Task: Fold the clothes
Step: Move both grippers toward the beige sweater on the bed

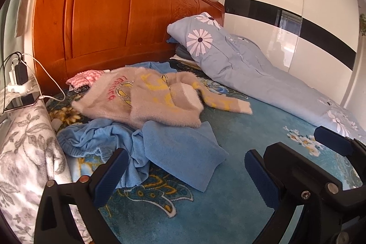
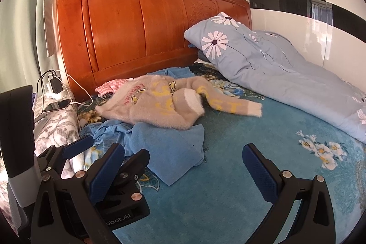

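A fuzzy beige sweater (image 1: 146, 100) with yellow and pink print lies crumpled on the blue floral bed cover (image 1: 240, 175), one sleeve stretched right. It also shows in the right wrist view (image 2: 160, 104). Crumpled light blue clothes (image 1: 178, 150) lie in front of it, also in the right wrist view (image 2: 167, 148). A pink-white zigzag piece (image 1: 88, 77) lies behind the sweater. My left gripper (image 1: 185, 175) is open and empty, hovering just before the blue clothes. My right gripper (image 2: 183, 173) is open and empty, to the right of the left one (image 2: 107, 148).
A grey-blue flowered quilt (image 1: 251, 70) lies along the right side of the bed. The orange wooden headboard (image 1: 114, 15) stands behind. A bedside stand at left holds a phone (image 1: 22, 101), chargers and cables. A grey floral cloth (image 1: 25, 152) hangs at the left edge.
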`<state>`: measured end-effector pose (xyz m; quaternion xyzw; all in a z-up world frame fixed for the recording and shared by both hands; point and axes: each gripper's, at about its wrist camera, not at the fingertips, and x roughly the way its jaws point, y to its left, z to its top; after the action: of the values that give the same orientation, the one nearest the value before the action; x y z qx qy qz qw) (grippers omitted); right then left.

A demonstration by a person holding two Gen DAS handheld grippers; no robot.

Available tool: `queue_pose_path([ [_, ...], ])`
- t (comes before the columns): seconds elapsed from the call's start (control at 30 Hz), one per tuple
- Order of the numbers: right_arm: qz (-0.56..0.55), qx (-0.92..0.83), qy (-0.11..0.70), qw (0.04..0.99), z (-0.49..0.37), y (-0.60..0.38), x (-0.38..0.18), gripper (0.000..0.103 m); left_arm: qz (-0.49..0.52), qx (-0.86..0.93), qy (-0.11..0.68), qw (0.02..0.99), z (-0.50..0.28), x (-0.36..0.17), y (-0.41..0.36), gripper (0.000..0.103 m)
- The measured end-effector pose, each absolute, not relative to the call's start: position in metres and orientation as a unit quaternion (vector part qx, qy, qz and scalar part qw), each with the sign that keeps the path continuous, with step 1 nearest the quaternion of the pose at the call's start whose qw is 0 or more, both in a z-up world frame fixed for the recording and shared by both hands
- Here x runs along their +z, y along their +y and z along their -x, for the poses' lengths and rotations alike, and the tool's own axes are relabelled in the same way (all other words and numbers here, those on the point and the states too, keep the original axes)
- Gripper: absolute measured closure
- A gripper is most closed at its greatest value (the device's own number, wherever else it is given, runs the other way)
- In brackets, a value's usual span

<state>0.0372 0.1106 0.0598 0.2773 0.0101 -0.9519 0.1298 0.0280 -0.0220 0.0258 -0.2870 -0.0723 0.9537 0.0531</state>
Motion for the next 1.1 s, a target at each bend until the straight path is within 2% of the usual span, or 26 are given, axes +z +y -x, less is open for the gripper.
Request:
queue_pose_path([
  [0.47, -0.294, -0.946, 0.025, 0.135, -0.031, 0.101, 0.051, 0.000, 0.305, 0.948, -0.076, 0.055, -0.021, 0.014, -0.031, 0.000],
  [0.67, -0.296, -0.943, 0.062, 0.140, -0.024, 0.092, 0.050, 0.000, 0.312, 0.945, -0.088, 0.053, -0.015, 0.006, -0.037, 0.000],
  [0.8, -0.303, -0.939, 0.052, 0.153, -0.015, 0.091, 0.045, 0.000, 0.315, 0.943, -0.092, 0.051, -0.012, -0.001, -0.042, 0.000],
  [0.93, -0.316, -0.934, -0.014, 0.166, 0.007, 0.102, 0.041, 0.000, 0.318, 0.941, -0.105, 0.044, -0.010, -0.010, -0.054, 0.000],
  [1.1, -0.370, -0.906, -0.116, 0.169, 0.062, 0.125, 0.034, 0.000, 0.317, 0.934, -0.161, 0.044, -0.006, -0.021, -0.078, 0.000],
])
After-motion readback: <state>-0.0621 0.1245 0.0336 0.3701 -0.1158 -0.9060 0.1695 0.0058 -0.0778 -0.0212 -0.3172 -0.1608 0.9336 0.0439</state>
